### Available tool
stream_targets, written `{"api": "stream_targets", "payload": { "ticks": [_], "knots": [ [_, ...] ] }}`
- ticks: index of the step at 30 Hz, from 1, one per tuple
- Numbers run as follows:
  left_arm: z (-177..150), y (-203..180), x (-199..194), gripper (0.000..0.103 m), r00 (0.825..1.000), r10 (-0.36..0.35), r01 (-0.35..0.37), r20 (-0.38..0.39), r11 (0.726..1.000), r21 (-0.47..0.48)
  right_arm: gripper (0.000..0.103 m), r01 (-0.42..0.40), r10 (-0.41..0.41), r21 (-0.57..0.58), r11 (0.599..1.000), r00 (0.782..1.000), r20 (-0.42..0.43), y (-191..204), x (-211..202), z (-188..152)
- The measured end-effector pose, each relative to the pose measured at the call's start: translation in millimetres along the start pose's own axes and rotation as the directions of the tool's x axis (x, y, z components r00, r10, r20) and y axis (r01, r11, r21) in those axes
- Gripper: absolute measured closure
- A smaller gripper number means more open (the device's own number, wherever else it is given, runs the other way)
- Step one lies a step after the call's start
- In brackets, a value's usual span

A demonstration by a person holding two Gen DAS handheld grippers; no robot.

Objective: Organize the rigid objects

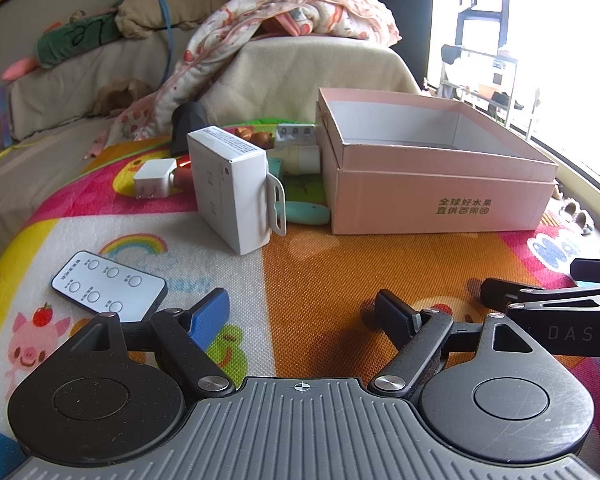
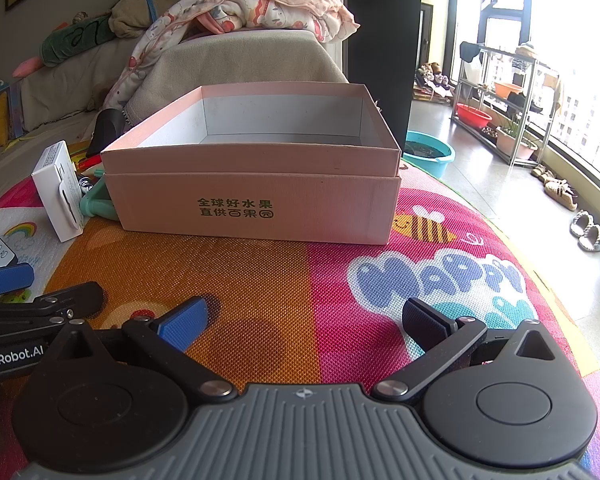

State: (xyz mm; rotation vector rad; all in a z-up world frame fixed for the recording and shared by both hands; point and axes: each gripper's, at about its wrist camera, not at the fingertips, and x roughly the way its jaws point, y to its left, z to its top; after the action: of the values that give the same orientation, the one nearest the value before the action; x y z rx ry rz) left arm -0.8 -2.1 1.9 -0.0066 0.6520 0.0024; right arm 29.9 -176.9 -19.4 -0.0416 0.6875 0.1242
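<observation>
Both claws hover low over a colourful play mat (image 1: 308, 280) with nothing between their fingers. The left claw (image 1: 304, 312) has its blue and black fingers spread well apart, and the right claw (image 2: 306, 320) is spread just as wide. Ahead of them sits an open pink cardboard box (image 1: 436, 200), printed with green characters on its front wall; its white interior looks bare as far as the right wrist view shows. Just left of the box stands a white carton (image 1: 232, 188), tilted, with a hang tab on its near edge. A white remote control (image 1: 108, 286) lies flat on the mat near the left claw's blue finger (image 1: 210, 314). Behind the carton lie a white plug adapter (image 1: 156, 178), a teal object (image 1: 308, 210) pressed against the box's left wall, and a few smaller items that are too crowded to identify. Beyond the mat is a beige sofa (image 1: 300, 68) draped with a patterned blanket (image 1: 300, 8).
</observation>
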Motion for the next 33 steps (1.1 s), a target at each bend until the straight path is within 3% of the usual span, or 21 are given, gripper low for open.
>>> {"api": "stream_targets", "payload": {
  "ticks": [17, 21, 24, 29, 33],
  "knots": [
    [0.0, 0.1, -0.2, 0.018, 1.0, -0.002, 0.002, 0.0, 1.0, -0.003, 0.0, 0.003, -0.003, -0.004, 1.0, 1.0, 0.0, 0.7, -2.0, 1.4],
    [0.2, 7.0, -1.8, 0.02, 0.999, -0.043, 0.043, 0.018, 0.998, -0.035, 0.0, -0.005, 0.005, 0.004, 1.0, 1.0, -0.002, -1.2, -3.1, 1.9],
    [3.3, 17.8, -9.3, 0.022, 0.993, -0.104, 0.107, 0.05, 0.992, -0.069, 0.0, -0.034, 0.033, -0.032, 0.999, 0.999, -0.036, -0.9, -0.2, 6.1],
    [25.4, 48.9, -33.5, 0.023, 0.98, -0.101, 0.124, 0.173, 0.984, -0.126, 0.0, -0.078, 0.074, -0.05, 0.996, 0.994, -0.084, -5.0, 0.6, 10.4],
    [34.8, 79.7, -32.6, 0.023, 0.988, -0.069, 0.094, 0.14, 0.979, -0.178, 0.0, -0.086, 0.079, -0.068, 0.994, 0.993, -0.091, -4.7, 1.3, 10.9]
  ]
}}
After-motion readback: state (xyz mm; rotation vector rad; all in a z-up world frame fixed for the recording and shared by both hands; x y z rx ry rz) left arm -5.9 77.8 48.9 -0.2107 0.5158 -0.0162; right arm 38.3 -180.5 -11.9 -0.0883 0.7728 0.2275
